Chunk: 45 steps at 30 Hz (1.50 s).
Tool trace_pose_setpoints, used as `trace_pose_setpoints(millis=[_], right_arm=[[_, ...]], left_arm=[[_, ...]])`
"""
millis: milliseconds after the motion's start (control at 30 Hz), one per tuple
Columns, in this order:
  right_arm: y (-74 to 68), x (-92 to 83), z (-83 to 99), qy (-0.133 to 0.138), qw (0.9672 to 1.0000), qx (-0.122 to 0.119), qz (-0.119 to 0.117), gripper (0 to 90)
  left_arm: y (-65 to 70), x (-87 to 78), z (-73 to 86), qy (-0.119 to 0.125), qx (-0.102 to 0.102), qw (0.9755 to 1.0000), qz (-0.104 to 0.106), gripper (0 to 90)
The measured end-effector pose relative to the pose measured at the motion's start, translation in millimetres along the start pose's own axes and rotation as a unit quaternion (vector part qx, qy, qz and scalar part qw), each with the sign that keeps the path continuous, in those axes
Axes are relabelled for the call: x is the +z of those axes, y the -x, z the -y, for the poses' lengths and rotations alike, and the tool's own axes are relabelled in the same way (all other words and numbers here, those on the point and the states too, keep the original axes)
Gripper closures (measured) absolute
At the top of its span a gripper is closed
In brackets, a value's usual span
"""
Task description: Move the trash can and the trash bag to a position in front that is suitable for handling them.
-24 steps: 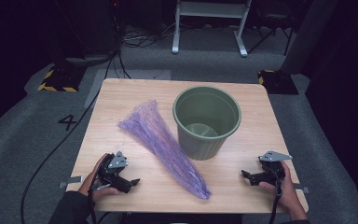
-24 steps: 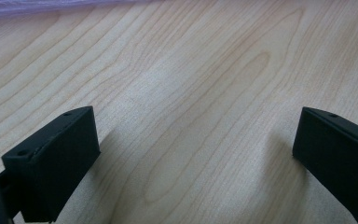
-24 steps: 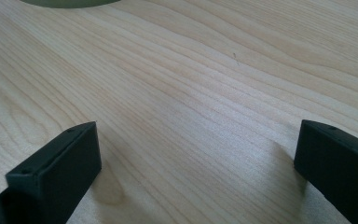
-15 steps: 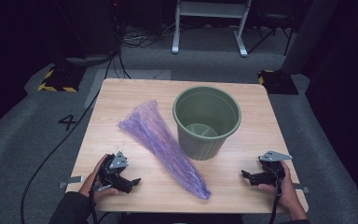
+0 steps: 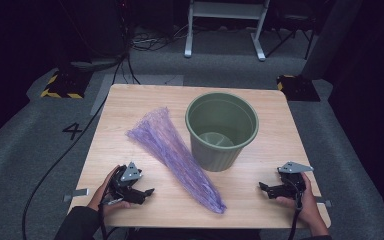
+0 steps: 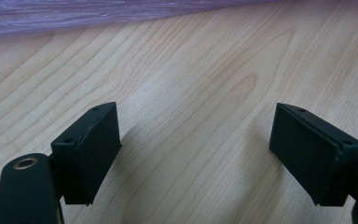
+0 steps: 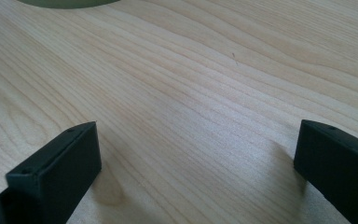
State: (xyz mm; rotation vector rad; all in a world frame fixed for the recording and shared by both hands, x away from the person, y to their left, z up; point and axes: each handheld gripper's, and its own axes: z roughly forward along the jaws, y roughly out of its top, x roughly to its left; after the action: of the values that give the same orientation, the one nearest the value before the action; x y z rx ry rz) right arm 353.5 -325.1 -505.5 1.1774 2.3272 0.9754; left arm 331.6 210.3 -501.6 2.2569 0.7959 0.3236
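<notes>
At the near edge of the pale wooden tabletop (image 5: 135, 107) two hands rest, each holding a tool. The left tool (image 5: 145, 192) sits at the near left with its jaws spread wide and nothing between them; the left gripper view shows bare wood grain between the two black pads. The right tool (image 5: 264, 187) sits at the near right, jaws likewise wide apart and holding nothing, with bare wood between them in the right gripper view. Both point inward toward the middle of the tabletop. Between them, closer to the left tool, lies a purple mesh bag (image 5: 172, 150), a long flat cone whose narrow end reaches the near edge just right of the left tool, not touching it, and whose wide end fans out to the far left; its edge crosses the top of the left gripper view (image 6: 74, 11). Just right of the bag, past the middle of the tabletop, stands an upright green bucket (image 5: 222, 150), empty as far as can be seen, well apart from the right tool. Around the tabletop is grey carpet (image 5: 30, 145) marked with a number four, cables, yellow-black striped blocks and, farthest off, a white metal frame (image 5: 225, 12) in a dark room.
</notes>
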Motion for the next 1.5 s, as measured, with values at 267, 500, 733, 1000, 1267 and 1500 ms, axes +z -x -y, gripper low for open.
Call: trace_pose_setpoints(millis=[267,500,733,1000,1267,1500], right_arm=[[-0.1,-0.1,0.1,0.0,1.0,0.0,0.001,0.4],[0.0,-0.1,0.1,0.0,1.0,0.0,0.0,0.4],[-0.1,-0.1,0.1,0.0,1.0,0.001,0.001,0.4],[0.0,-0.1,0.1,0.0,1.0,0.0,0.001,0.4],[-0.1,-0.1,0.1,0.0,1.0,0.001,0.0,0.4],[-0.1,-0.1,0.1,0.0,1.0,0.001,0.001,0.4]], left_arm=[[4.5,2.0,-16.4,0.014,0.013,0.9997,0.016,15.9],[13.0,2.2,-31.1,0.026,0.028,0.9991,0.021,16.4],[18.6,4.4,-42.5,0.037,0.033,0.9985,0.024,16.5],[31.8,10.5,-63.1,0.064,0.037,0.9972,0.007,19.4],[46.3,31.3,-77.7,0.062,0.047,0.9964,0.035,19.7],[47.6,47.9,-81.2,0.057,0.046,0.9964,0.043,19.4]])
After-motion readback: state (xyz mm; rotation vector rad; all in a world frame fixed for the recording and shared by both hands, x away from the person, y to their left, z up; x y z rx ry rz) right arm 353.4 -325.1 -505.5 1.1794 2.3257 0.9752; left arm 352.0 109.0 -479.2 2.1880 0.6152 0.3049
